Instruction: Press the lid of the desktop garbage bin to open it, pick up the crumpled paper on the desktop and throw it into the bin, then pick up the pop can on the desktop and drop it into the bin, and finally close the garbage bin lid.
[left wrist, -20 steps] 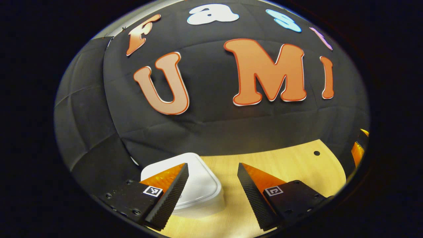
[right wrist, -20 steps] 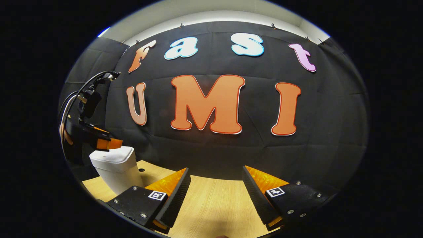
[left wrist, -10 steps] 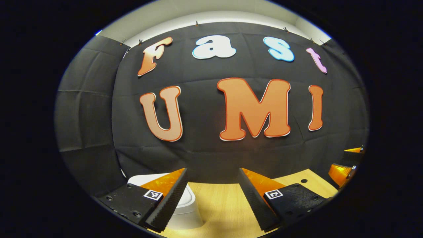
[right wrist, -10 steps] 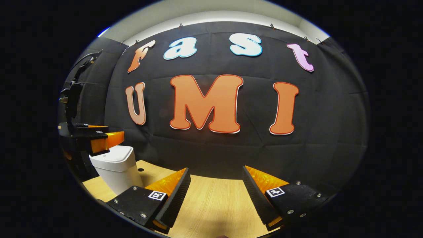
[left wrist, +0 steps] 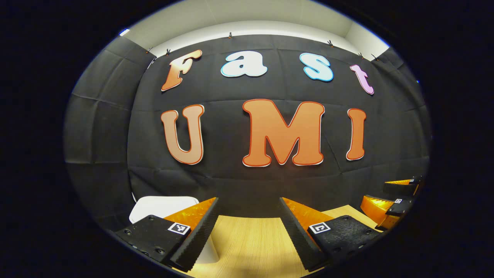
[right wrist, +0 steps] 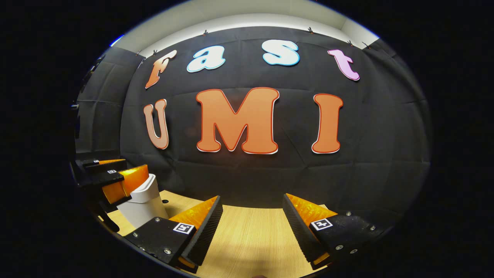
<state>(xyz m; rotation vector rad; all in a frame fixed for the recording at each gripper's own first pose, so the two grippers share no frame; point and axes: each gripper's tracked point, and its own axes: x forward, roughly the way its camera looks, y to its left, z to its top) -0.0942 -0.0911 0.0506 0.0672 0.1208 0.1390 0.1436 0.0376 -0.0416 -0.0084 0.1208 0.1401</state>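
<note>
Down at the bottom of the left gripper view, the left gripper (left wrist: 247, 231) has its two fingers spread wide apart with nothing between them, just bare wooden desktop (left wrist: 247, 243) showing through the gap. And look left: the white garbage bin (left wrist: 154, 204) sits low beside and partly behind the left finger, its lid closed and flat on top. Over at the right edge of that same view, the right gripper (left wrist: 389, 200) pokes in, well apart from the bin.

Switching to the right gripper view: the right gripper's jaws are parted too, nothing held, hovering over the desk's pale wood. At far left stands the bin (right wrist: 142, 200) with its lid down, and the left gripper (right wrist: 115, 179) sits just in front of and over its top corner; whether it touches the lid is hard to say from this angle. A small dark hole (right wrist: 165, 201) marks the desktop just beside the bin.
</note>
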